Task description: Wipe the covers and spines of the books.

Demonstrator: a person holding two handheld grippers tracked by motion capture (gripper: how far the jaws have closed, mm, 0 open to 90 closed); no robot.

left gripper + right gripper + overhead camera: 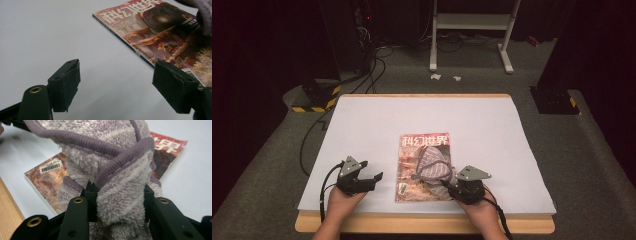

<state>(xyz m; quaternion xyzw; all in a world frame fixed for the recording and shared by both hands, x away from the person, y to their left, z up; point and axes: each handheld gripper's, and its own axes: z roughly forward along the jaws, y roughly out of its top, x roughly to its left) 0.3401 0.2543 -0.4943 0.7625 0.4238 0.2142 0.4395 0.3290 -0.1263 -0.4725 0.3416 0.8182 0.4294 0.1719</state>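
Note:
A red-covered magazine (pixel 419 165) lies flat in the middle of the white table top (pixel 482 125). A bunched grey-purple fleece cloth (pixel 433 165) rests on its cover. My right gripper (pixel 451 184) is shut on the near end of that cloth (pixel 120 202), whose fleece bulges between the two black jaws, with the magazine (pixel 47 176) underneath. My left gripper (pixel 374 179) sits left of the magazine, open and empty, its jaws spread wide above the bare table, with the magazine's (pixel 155 32) spine edge just ahead of its right jaw.
A wooden table edge (pixel 422 223) runs along the near side. Behind the table stand a white metal frame (pixel 472 30), dark equipment with cables (pixel 362 45) and yellow-black striped bases (pixel 314 100). Bare white surface lies left, right and beyond the magazine.

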